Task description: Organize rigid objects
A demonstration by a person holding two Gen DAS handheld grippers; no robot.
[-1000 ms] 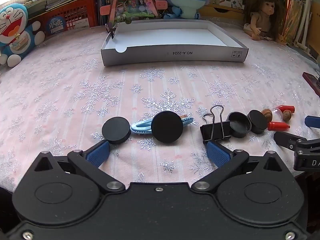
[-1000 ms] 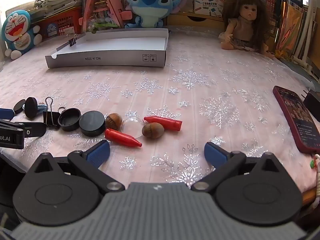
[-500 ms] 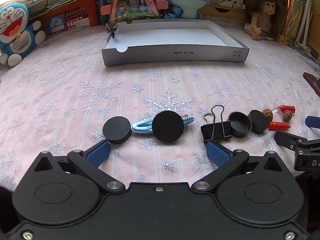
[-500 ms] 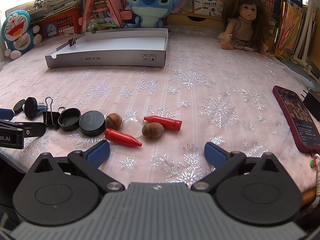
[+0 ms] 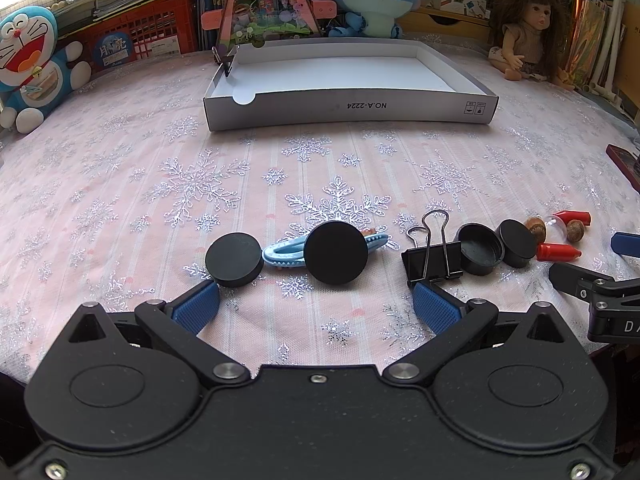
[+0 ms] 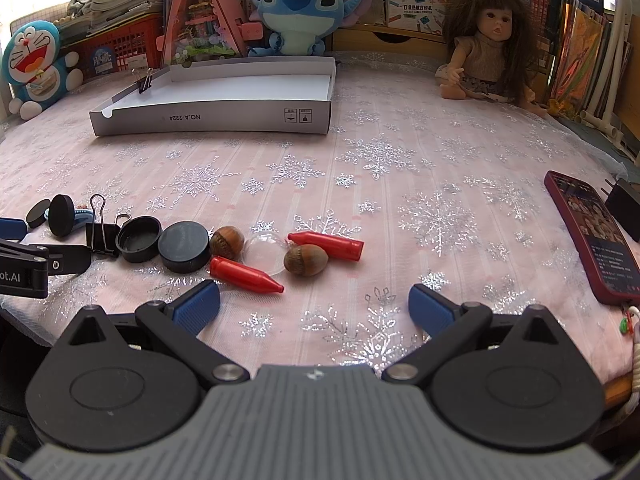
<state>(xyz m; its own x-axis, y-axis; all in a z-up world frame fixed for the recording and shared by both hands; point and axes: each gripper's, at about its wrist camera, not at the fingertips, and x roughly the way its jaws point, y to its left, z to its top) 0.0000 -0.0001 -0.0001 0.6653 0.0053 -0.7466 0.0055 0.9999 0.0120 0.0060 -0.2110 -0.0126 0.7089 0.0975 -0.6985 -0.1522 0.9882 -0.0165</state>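
My left gripper (image 5: 316,304) is open and empty, just short of two black discs (image 5: 234,259) (image 5: 335,253) lying on a blue hair clip (image 5: 280,257), with a black binder clip (image 5: 433,262) beside its right finger. Two black caps (image 5: 479,250) (image 5: 518,243) lie further right. My right gripper (image 6: 314,306) is open and empty, near two red crayons (image 6: 245,274) (image 6: 326,242), two acorns (image 6: 306,259) (image 6: 227,241), a clear dome (image 6: 264,253) and the caps (image 6: 184,246). A white empty box lid (image 5: 348,112) sits at the back, also in the right wrist view (image 6: 208,118).
A phone (image 6: 588,236) and a black charger (image 6: 624,208) lie at the right edge. A doll (image 6: 488,48), a Stitch plush (image 6: 300,12), a Doraemon plush (image 5: 32,60) and books line the back. A binder clip (image 6: 145,80) grips the lid's far corner.
The left wrist view has crept slightly forward toward the discs. The right gripper and all objects are unmoved.
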